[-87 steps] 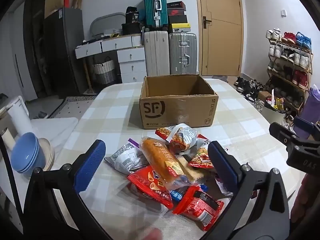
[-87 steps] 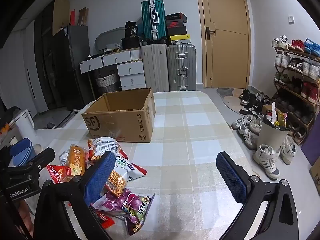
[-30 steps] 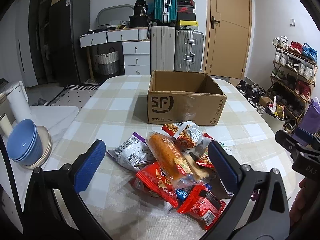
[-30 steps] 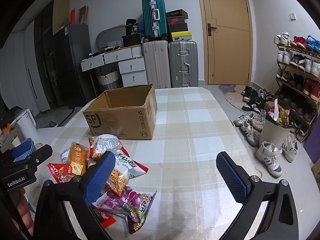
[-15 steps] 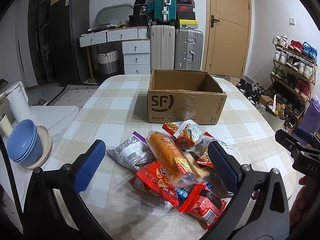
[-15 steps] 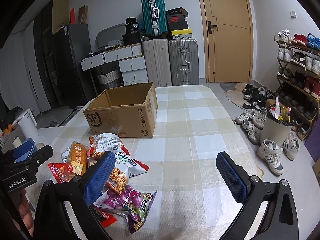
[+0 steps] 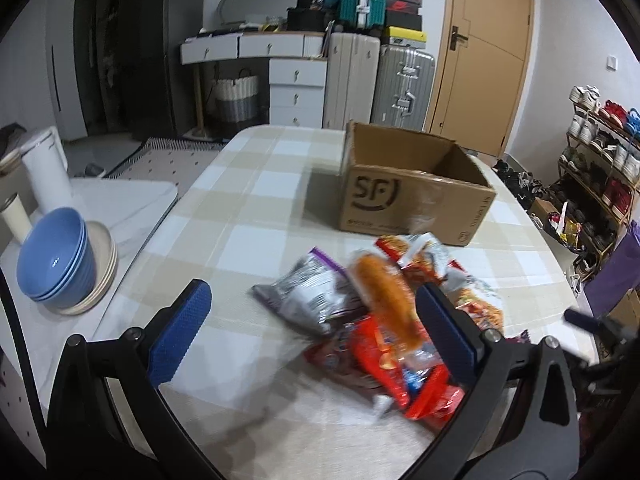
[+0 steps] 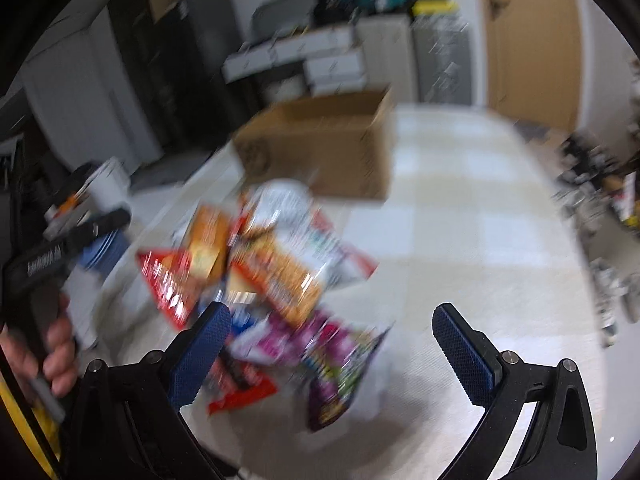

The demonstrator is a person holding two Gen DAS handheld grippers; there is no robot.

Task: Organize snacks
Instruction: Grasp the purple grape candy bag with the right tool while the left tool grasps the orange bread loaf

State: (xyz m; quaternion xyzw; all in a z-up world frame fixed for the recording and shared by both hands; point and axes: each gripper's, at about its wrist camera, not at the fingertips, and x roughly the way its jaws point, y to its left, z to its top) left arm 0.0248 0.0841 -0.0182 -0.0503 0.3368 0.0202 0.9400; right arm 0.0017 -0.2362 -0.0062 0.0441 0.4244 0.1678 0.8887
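Note:
A heap of snack packets [image 7: 380,312] lies on the checked table [image 7: 256,216], in front of an open brown cardboard box [image 7: 412,196] that looks empty. On top of the heap lies an orange bread packet [image 7: 384,300], with a grey packet [image 7: 312,292] to its left. My left gripper [image 7: 316,332] is open, hovering over the heap's left side with nothing between its fingers. In the blurred right wrist view the heap [image 8: 264,272] and the box [image 8: 320,148] show again. My right gripper [image 8: 340,348] is open, above a purple packet [image 8: 340,376].
Blue bowls [image 7: 56,256] stacked on plates and a white kettle [image 7: 44,172] stand on a side surface at the left. Suitcases, drawers and a door are behind the table. A shoe rack [image 7: 600,160] lines the right wall. A hand [image 8: 52,352] holds the left gripper's handle.
Both grippers have swung sharply: the left view has turned left, so the box and heap sit further right. The right gripper has moved in over the heap, and its view is motion-blurred.

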